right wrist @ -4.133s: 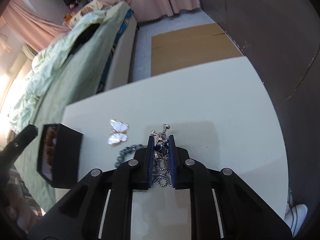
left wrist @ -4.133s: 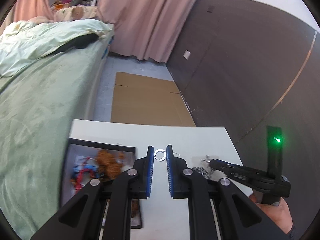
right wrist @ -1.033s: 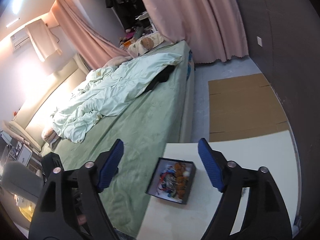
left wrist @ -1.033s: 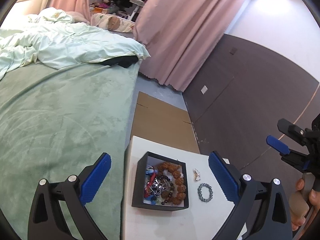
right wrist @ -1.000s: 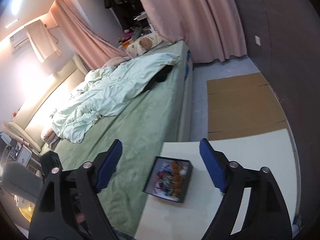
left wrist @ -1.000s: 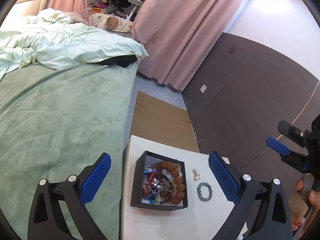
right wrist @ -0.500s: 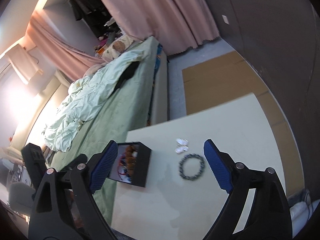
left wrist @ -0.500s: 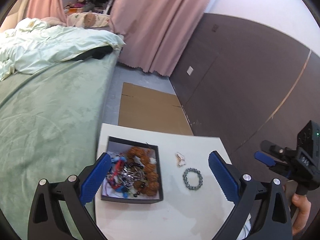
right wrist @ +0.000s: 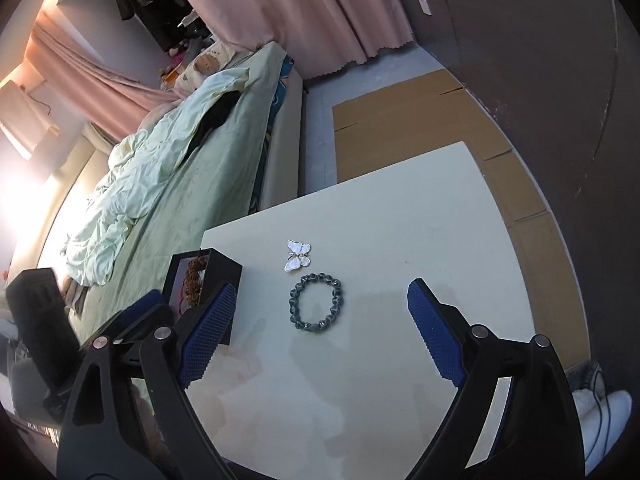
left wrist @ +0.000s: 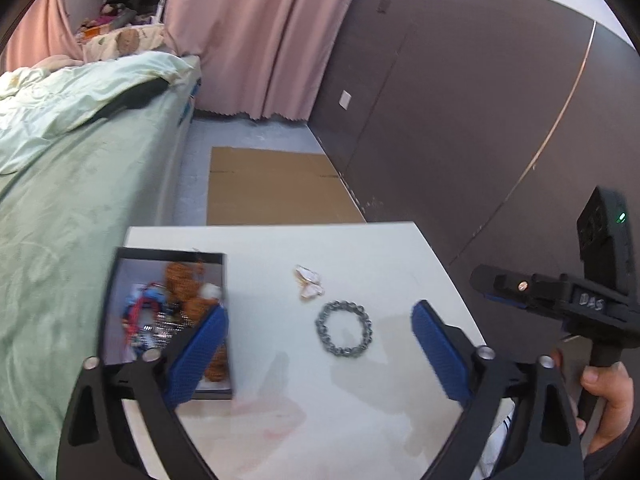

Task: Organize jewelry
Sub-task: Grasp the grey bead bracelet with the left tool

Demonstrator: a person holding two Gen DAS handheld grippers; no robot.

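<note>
A low white rectangular table [right wrist: 400, 216] stands at the foot of a bed covered in a pale green velvety spread [left wrist: 72, 184], with a crumpled mint-green duvet [right wrist: 160, 168] heaped further up it and a patterned cream pillow [left wrist: 120, 40] near the head. Flattened brown cardboard [left wrist: 272, 188] lies on the grey floor beyond the table, beside a dark brown panelled wall [left wrist: 460, 100] that carries a small white switch plate [left wrist: 345, 100]. Long pink curtains [left wrist: 256, 36] hang down to the floor behind the bed. A white shoe [right wrist: 604, 408] sits on the floor at the table's near corner.
</note>
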